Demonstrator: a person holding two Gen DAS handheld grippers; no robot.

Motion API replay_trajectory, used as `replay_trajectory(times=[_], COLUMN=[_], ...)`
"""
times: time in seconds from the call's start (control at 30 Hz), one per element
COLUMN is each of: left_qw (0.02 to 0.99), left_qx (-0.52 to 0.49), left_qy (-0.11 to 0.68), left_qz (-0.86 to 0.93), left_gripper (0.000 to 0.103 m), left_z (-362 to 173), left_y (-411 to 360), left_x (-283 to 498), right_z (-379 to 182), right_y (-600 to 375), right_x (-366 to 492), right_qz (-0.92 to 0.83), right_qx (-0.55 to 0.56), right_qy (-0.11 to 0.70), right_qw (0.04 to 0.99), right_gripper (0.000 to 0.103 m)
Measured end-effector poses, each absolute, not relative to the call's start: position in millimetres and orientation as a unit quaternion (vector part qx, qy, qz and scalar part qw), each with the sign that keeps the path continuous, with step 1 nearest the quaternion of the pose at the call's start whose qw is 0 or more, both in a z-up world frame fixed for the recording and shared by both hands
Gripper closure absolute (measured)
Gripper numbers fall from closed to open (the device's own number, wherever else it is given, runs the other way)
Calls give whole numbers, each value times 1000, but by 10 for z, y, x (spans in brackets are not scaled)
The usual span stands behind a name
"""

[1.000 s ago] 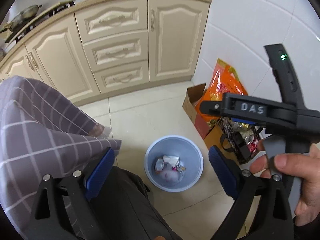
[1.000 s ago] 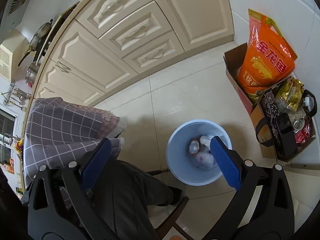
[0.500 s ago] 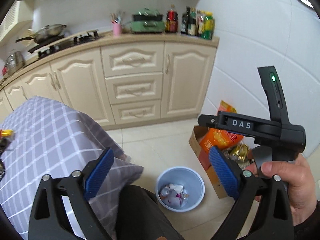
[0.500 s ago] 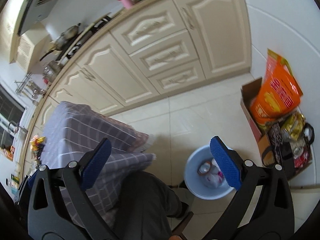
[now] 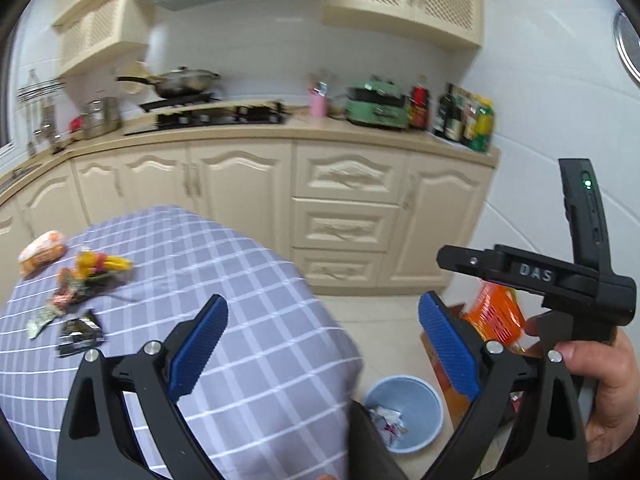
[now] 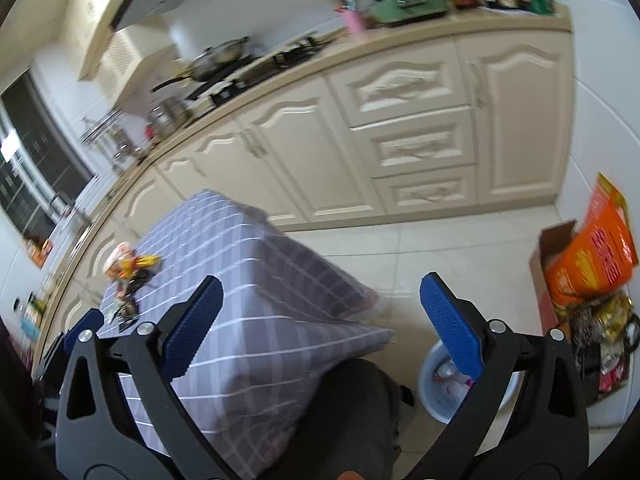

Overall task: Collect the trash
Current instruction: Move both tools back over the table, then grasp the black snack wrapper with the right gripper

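Several crumpled wrappers (image 5: 78, 280) lie at the far left of a table with a grey checked cloth (image 5: 240, 320); they also show small in the right wrist view (image 6: 128, 276). A light blue trash bin (image 5: 404, 412) with trash inside stands on the floor to the table's right, also in the right wrist view (image 6: 444, 384). My left gripper (image 5: 320, 340) is open and empty above the table's right edge. My right gripper (image 6: 320, 328) is open and empty, held to the right of the left one above the floor.
Cream kitchen cabinets (image 5: 340, 216) run along the back with a stove, a pan and bottles on the counter. A cardboard box with an orange bag (image 6: 592, 256) and other packets stands by the right wall. A dark chair back (image 6: 352, 420) is below the table edge.
Both grippers have tilted up and swung left from over the bin toward the table. The wrappers on the table have come into view. Both grippers stay open and empty.
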State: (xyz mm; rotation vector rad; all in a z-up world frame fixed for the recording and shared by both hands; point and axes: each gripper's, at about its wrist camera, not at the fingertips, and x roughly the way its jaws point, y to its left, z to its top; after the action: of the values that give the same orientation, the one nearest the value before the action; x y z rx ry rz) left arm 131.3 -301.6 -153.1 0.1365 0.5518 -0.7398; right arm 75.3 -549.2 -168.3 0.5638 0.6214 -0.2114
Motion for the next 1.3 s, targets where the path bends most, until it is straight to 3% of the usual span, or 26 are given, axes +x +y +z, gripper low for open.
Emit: replay_trajectory(times=[0.6,0.93,1.3], left_qw=[944,948,928], left_qx=[30,40,91], left_qy=[260,295,348], left_qz=[-200,-110,-98], left_gripper=[8,8,8], left_z=[-1530,-1811,-2183], left_y=[-1257,-416,-195], left_x=[1984,2535,3257], right_z=[-1458,-1872,-2210], right_y=[-3845,-2810,-2323], right_x=[1823,2641,3126], right_qz=[59,163,191], right_qx=[175,88,67], right_qy=[333,403,438], right_qw=[925,896,876], right_gripper=[6,6,6])
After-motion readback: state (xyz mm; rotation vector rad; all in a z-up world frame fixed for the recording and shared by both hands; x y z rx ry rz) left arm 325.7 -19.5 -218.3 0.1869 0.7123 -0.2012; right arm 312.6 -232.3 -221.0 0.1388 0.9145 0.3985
